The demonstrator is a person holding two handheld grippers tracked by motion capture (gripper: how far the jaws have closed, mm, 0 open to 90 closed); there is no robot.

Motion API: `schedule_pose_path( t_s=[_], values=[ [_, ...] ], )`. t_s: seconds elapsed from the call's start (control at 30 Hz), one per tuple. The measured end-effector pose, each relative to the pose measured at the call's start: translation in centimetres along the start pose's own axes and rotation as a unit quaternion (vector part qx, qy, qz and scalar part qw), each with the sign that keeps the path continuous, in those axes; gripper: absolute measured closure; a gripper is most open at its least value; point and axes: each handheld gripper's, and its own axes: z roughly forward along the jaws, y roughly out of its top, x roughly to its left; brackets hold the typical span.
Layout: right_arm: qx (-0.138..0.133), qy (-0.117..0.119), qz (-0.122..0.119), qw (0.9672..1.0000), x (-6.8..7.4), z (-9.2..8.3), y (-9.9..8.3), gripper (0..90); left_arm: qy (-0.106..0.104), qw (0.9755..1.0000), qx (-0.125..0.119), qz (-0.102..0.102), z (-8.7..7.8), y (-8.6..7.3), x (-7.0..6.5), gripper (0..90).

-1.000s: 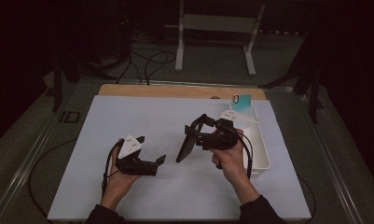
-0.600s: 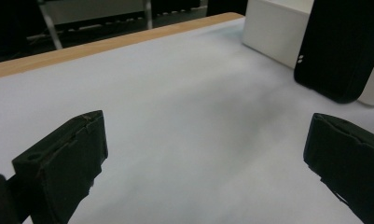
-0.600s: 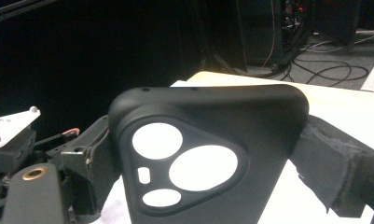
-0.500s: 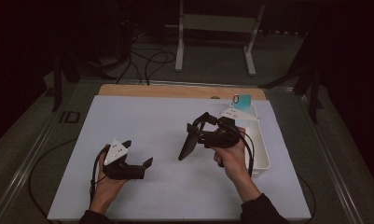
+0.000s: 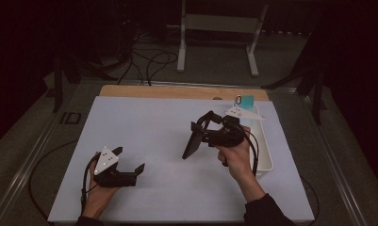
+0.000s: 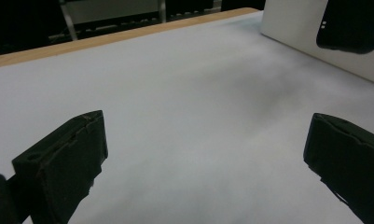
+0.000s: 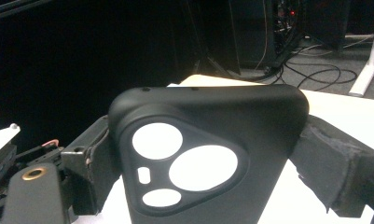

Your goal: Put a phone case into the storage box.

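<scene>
Over desk's 3 o'clock side, right gripper jaws clamp black phone case by edges, may slip; left gripper jaws wide open, empty.

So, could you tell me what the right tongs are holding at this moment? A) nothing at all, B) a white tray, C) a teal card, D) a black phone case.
D: the right tongs are shut on the black phone case, whose camera cutouts show between the jaws in the right gripper view, held above the table.
</scene>
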Motion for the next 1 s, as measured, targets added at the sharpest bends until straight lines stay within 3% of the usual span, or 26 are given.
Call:
schedule_pose_path(
  t_s=[0.6, 1.0],
  values=[
    [-0.004, -0.028, -0.004, 0.9996, -1.4, -0.1, 1.3, 14.7, 0.029, 0.9996, 0.001, -0.004, -1.4, -1.4, 0.8, 0.0],
    [-0.004, -0.055, -0.007, 0.9985, -2.6, 0.3, 2.5, 14.7, 0.033, 0.9994, -0.001, -0.011, -1.5, -1.5, 1.0, 0.0]
  ],
)
